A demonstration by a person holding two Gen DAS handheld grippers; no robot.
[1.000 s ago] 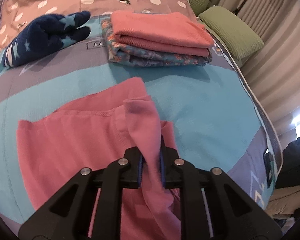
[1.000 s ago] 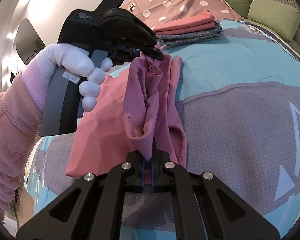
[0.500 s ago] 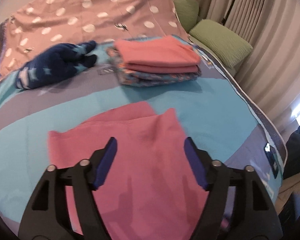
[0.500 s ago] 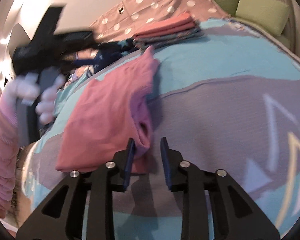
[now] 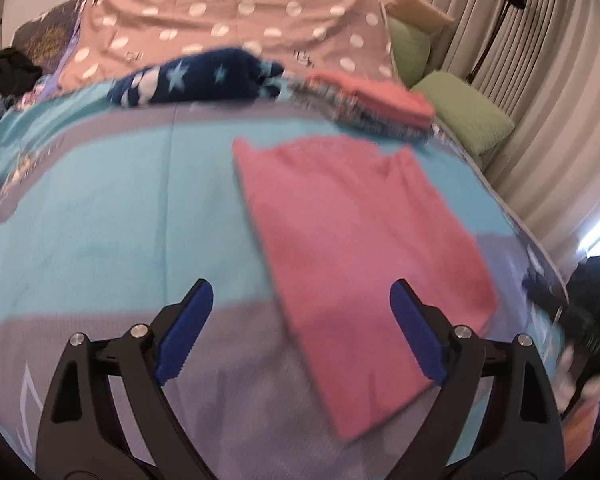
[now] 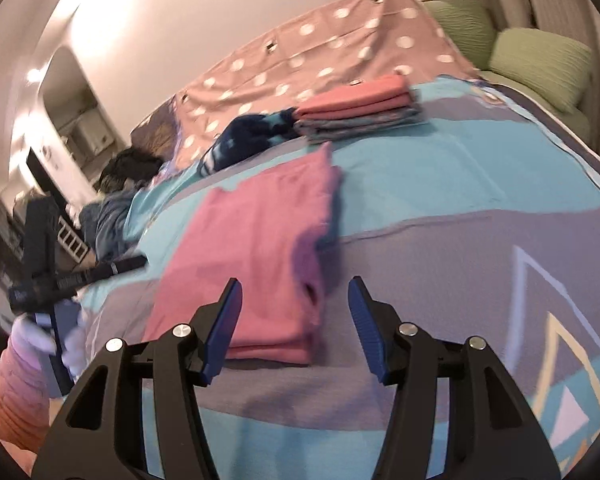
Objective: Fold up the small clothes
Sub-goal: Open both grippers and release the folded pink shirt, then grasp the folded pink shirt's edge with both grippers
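Pink garment (image 6: 260,240) — folded flat on bedspread (image 6: 460,184)

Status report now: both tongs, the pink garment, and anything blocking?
Left tongs and right tongs opening, nothing gripped. Pink garment lies folded on bed. Nothing in the way.

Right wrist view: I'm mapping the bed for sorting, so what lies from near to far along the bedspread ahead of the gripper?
Folded pink garment → dark blue star-patterned bundle → stack of folded clothes with a coral top layer → dusty-pink polka-dot cover.
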